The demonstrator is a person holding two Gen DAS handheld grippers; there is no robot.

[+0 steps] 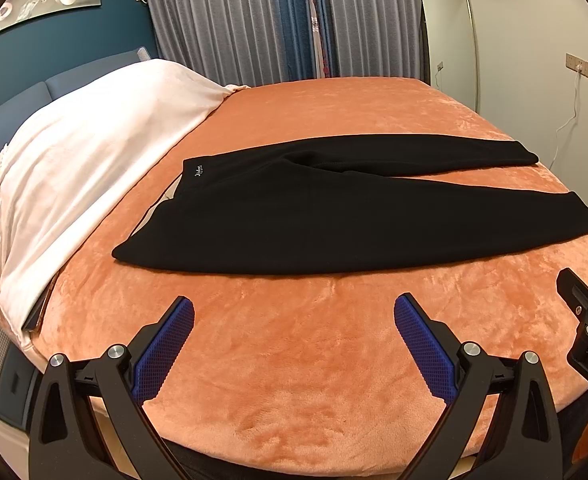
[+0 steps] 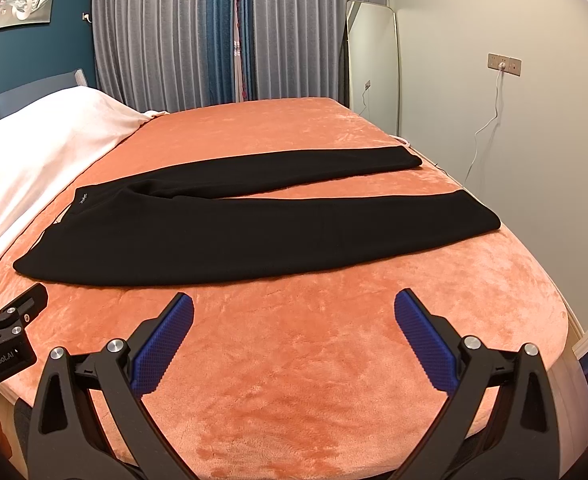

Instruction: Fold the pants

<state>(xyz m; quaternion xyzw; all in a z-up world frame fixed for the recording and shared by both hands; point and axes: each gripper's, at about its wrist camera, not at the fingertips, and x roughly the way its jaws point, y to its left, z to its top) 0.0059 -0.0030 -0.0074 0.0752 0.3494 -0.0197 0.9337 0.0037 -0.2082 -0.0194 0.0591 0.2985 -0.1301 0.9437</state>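
Bedroom, plush orange bedspread (image 1: pixel 294 360) | left gripper (image 1: pixel 294 316) spread wide, empty, ribbed blue pads (image 1: pixel 162 352) | right gripper (image 2: pixel 294 314) likewise released, over bare fleece | black pants (image 2: pixel 222 236) flat just beyond, unfolded, legs splayed rightward, waistband left | cream blanket (image 1: pixel 86 152) heaped left | grey-blue curtains (image 2: pixel 198 32), leaning mirror (image 2: pixel 372 68) behind.
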